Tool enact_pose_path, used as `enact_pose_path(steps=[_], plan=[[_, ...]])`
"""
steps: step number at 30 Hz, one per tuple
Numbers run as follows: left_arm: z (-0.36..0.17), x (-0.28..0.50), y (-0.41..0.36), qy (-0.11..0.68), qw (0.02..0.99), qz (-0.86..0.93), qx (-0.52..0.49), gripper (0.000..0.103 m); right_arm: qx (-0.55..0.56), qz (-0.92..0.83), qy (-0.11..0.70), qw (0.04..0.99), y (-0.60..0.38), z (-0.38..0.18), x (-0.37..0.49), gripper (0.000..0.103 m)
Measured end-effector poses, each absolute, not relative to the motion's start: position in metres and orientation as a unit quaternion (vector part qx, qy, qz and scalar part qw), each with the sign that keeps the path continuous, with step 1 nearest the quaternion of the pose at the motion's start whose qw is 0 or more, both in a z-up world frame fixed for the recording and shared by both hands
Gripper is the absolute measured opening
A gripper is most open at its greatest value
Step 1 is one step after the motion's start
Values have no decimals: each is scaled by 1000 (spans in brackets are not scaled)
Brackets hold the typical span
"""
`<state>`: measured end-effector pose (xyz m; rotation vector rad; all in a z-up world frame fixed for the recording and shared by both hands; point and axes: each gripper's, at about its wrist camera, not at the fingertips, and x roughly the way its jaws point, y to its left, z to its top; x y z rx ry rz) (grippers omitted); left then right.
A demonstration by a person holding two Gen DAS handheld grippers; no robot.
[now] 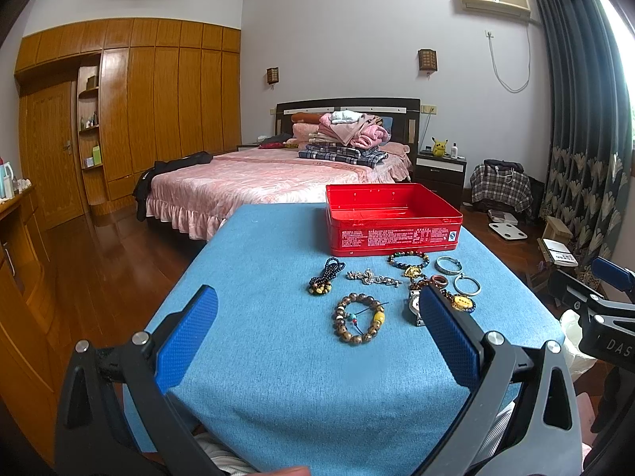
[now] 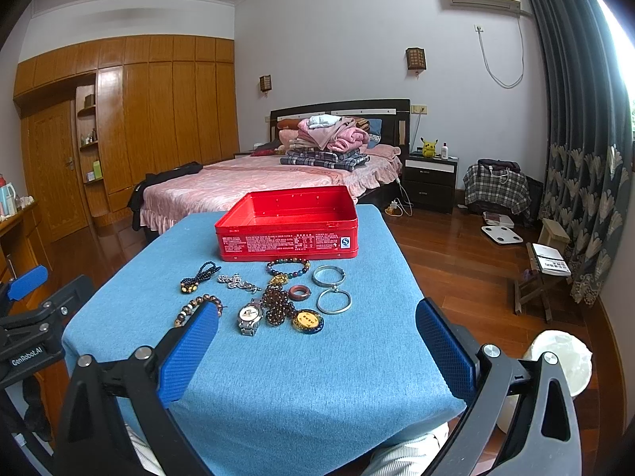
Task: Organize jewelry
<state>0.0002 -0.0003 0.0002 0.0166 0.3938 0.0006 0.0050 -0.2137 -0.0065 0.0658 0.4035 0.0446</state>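
Observation:
An open, empty red tin (image 1: 393,218) (image 2: 287,224) stands at the far side of the blue-covered table (image 1: 258,261) (image 2: 357,373). In front of it lie loose pieces: a dark bead strand (image 2: 198,275), a silver chain (image 2: 238,282), a coloured bead bracelet (image 2: 287,267), two silver bangles (image 2: 334,301), a wristwatch (image 2: 251,315), a yellow pendant (image 2: 307,321) and a brown bead bracelet (image 1: 359,319). My left gripper (image 1: 317,337) hovers open just short of the brown bracelet. My right gripper (image 2: 317,341) hangs open short of the watch. Neither holds anything.
Behind the table is a bed (image 1: 258,174) with folded clothes. A nightstand (image 2: 430,184), a plaid bag (image 2: 496,188), a scale and a wooden stool (image 2: 539,277) are on the floor to the right. A white bag (image 2: 559,361) sits by the table's near right corner.

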Motion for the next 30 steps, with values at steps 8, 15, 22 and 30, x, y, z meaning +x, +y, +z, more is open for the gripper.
enact_pose_path(steps=[8,15,22,30], plan=[[0,0,0,196,981,0,9,98,33,22,201,979,-214,-7,5,97],[0,0,0,196,981,0,9,98,33,22,201,979,-214,-8,5,97],[0,0,-1,196,981,1,9,98,34,22,202,978,-214,-9,6,97],[0,0,-1,196,981,1,9,98,34,22,204,978,-219,-14,7,97]])
